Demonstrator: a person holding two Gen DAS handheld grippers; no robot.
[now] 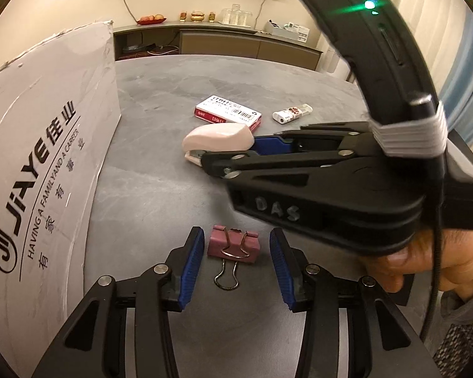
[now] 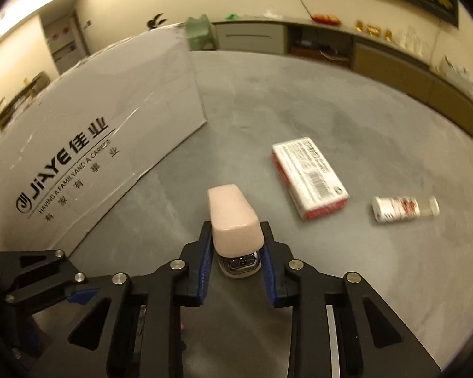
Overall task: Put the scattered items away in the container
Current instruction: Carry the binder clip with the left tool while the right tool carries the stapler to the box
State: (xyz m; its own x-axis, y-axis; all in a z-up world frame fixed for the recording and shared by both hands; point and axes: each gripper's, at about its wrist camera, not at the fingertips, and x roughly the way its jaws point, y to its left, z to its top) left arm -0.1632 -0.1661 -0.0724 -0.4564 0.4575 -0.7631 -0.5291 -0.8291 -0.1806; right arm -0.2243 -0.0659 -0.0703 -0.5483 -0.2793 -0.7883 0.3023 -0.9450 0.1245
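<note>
On the grey stone surface (image 1: 160,195), the left tool (image 1: 236,261) gapes around a pink binder clip (image 1: 233,245) while the right tool (image 2: 236,261) pinches a pale pink stapler (image 2: 235,220).

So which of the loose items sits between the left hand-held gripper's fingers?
The pink binder clip, lying untouched between the open blue pads; the stapler is in the right gripper.

A grey, marbled table (image 1: 160,189) carries a white cardboard box (image 1: 47,145) at the left, a pink binder clip (image 1: 233,245) near the front, a pink stapler (image 1: 217,140), a red-and-white carton (image 1: 228,113) just behind it, and a small bottle (image 1: 291,113) lying on its side.
</note>
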